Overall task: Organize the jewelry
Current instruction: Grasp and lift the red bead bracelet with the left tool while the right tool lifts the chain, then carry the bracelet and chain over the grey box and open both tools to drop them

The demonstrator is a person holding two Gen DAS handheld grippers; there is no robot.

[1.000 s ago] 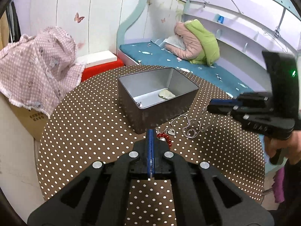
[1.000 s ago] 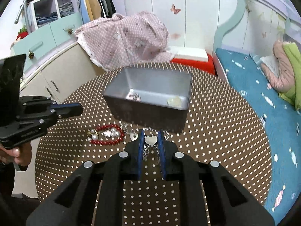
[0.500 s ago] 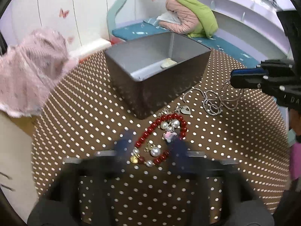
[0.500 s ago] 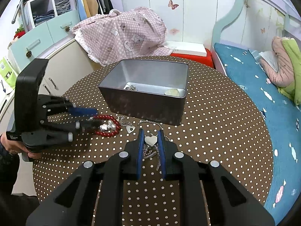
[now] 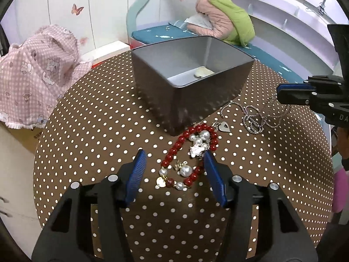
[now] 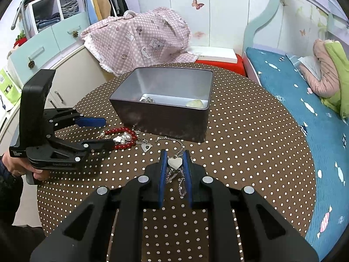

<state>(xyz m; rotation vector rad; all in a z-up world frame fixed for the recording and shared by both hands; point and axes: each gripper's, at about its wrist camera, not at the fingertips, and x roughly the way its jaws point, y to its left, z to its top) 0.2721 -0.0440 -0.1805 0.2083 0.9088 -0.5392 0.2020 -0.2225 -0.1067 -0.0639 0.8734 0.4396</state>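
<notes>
Left tongs (image 5: 174, 163) are closing around the red bead bracelet (image 5: 187, 150) at lower centre, right tongs (image 6: 174, 163) pinch the heart pendant (image 6: 174, 162); no lettering is legible.

Tin (image 5: 196, 100): matt grey metal, dull sheen on inner walls. Surface (image 5: 91, 131): brown cloth, white dots, smooth. Bracelet (image 5: 187, 152): glossy red beads, lustrous pearls, small gold-tone bits. Chain (image 5: 255, 120): bright silver metal; heart pendant (image 6: 174, 162) polished. Fingers (image 5: 139, 172): ribbed blue pads, rubbery look, on matt black plastic. Pink cover (image 6: 141, 37): soft printed cloth, frilled edge.
</notes>
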